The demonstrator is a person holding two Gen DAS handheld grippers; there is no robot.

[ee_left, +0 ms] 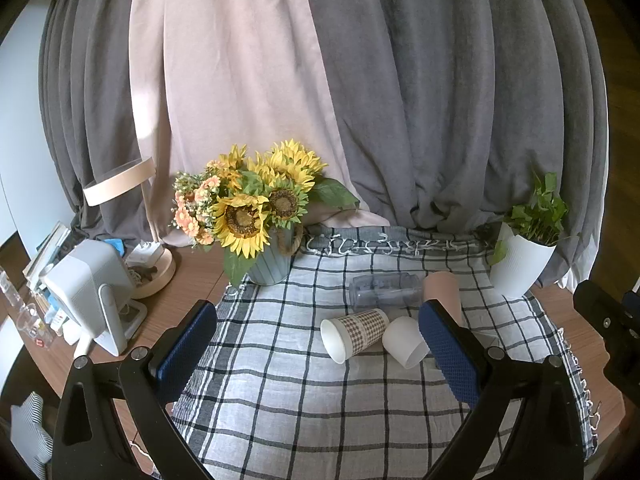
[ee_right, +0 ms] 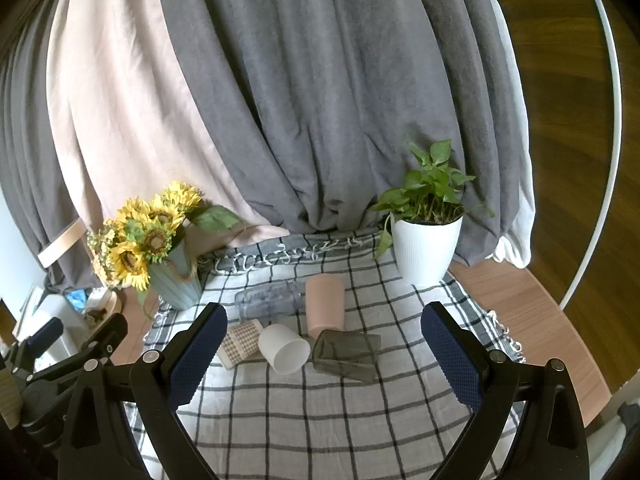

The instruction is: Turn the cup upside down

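Observation:
Several cups sit on a checked cloth [ee_left: 288, 400]. A brown-patterned paper cup [ee_left: 354, 334] lies on its side, mouth toward me; it also shows in the right wrist view [ee_right: 240, 346]. A white cup [ee_left: 405, 341] [ee_right: 285, 349] lies on its side beside it. A clear cup [ee_left: 384, 291] [ee_right: 269, 300] lies behind. A pink cup [ee_left: 442, 290] [ee_right: 325, 304] stands mouth down. A smoky grey cup [ee_right: 346, 356] lies on its side. My left gripper [ee_left: 318, 354] is open and empty, short of the cups. My right gripper [ee_right: 322, 360] is open and empty.
A sunflower vase [ee_left: 268, 264] [ee_right: 178, 276] stands at the cloth's back left. A white potted plant [ee_left: 520, 260] [ee_right: 424, 240] stands at the back right. A lamp [ee_left: 152, 268] and a white device [ee_left: 90, 280] crowd the left. Curtains hang behind.

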